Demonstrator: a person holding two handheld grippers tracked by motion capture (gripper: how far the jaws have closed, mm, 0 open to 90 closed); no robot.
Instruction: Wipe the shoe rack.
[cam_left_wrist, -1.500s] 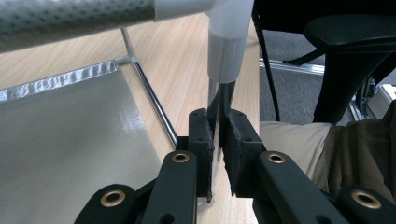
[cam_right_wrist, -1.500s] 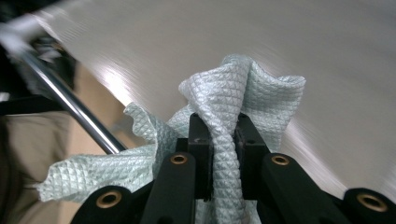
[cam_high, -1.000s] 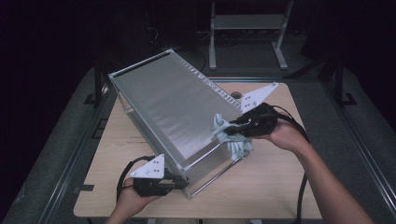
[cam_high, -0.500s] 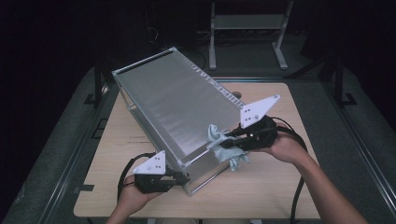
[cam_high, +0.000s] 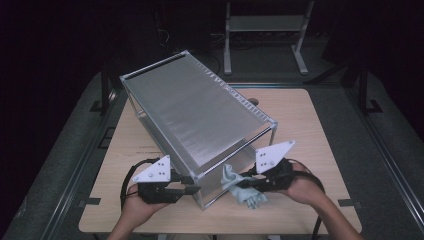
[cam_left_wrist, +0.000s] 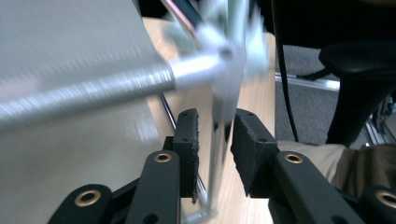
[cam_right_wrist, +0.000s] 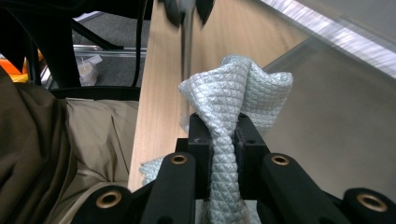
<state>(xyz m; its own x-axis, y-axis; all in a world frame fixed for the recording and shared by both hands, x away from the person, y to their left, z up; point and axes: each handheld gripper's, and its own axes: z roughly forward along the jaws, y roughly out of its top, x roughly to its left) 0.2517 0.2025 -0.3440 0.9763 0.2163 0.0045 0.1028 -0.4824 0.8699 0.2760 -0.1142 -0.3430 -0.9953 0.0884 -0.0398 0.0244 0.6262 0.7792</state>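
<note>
A large silver box (cam_high: 200, 110) with an aluminium frame lies slantwise on the wooden table (cam_high: 310, 125). My left gripper (cam_high: 192, 189) is at its near corner. In the left gripper view the corner post (cam_left_wrist: 215, 144) stands between the pads (cam_left_wrist: 187, 140) with gaps on both sides; the left gripper (cam_left_wrist: 215, 126) has just been opening its jaws. My right gripper (cam_high: 240, 184) is shut on a pale waffle-weave cloth (cam_high: 247, 192), low against the box's near end face. The cloth (cam_right_wrist: 238, 88) bunches up out of the right gripper (cam_right_wrist: 219, 128), beside the box's panel (cam_right_wrist: 336, 116).
A metal stand (cam_high: 265, 22) is on the floor behind the table. Bare tabletop lies right of the box and along the front edge. Black cables trail from both grippers. The person's trousers (cam_right_wrist: 93, 130) and a black chair base (cam_left_wrist: 359, 60) sit just off the near edge.
The right gripper has carried the cloth from the box's upper right edge down and nearer, to the near end face. The left hand has stayed at the corner.
</note>
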